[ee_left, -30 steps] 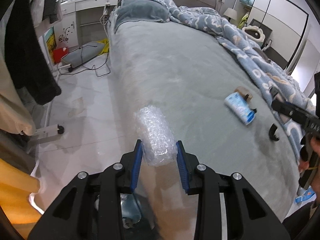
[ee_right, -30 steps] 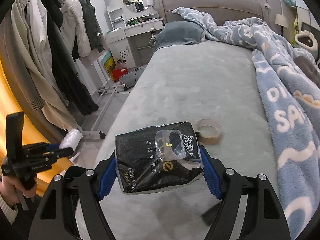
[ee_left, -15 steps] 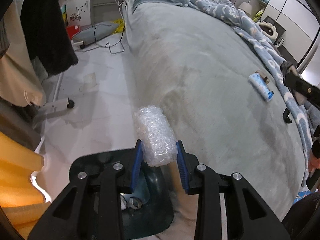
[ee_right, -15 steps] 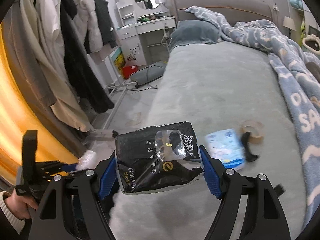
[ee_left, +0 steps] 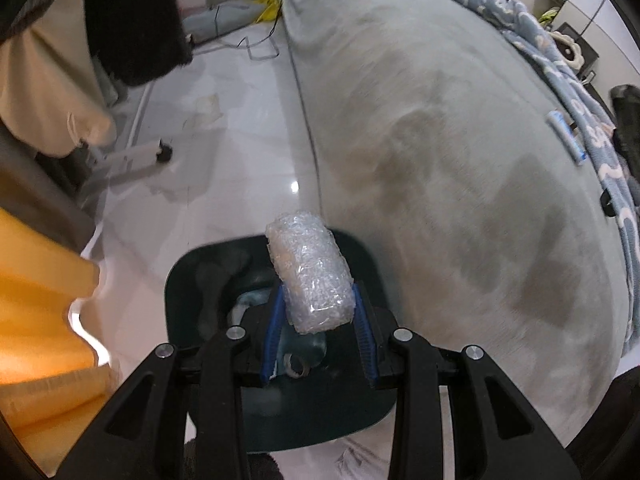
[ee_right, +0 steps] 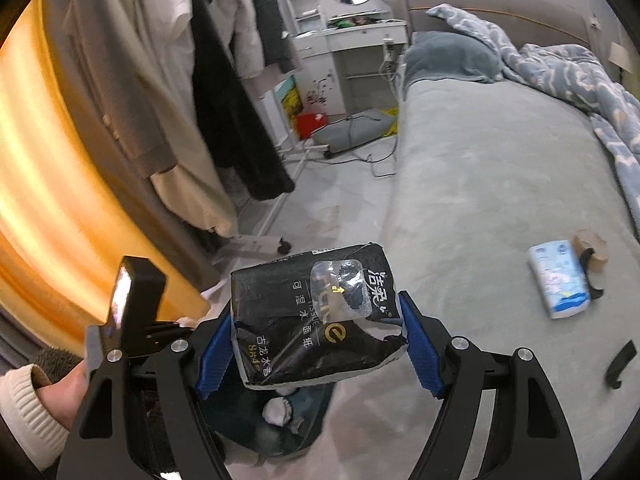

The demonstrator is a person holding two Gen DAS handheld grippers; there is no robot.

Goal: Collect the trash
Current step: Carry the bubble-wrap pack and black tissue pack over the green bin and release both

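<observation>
You have brought both tongs from the bed to the dark bin [ee_left: 276, 412] now beneath them, left gripper [ee_left: 318, 334] clamped on the bubble-wrap roll [ee_left: 310, 276], right gripper [ee_right: 306, 346] on the black tissue packet [ee_right: 312, 316], apparently ready for release.

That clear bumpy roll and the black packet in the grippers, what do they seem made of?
The roll looks like bubble wrap: clear, glossy plastic with small puffed cells. The black packet looks like thin, shiny plastic film: it crinkles, reflects light, and has a clear resealable flap, probably a tissue pack.
</observation>
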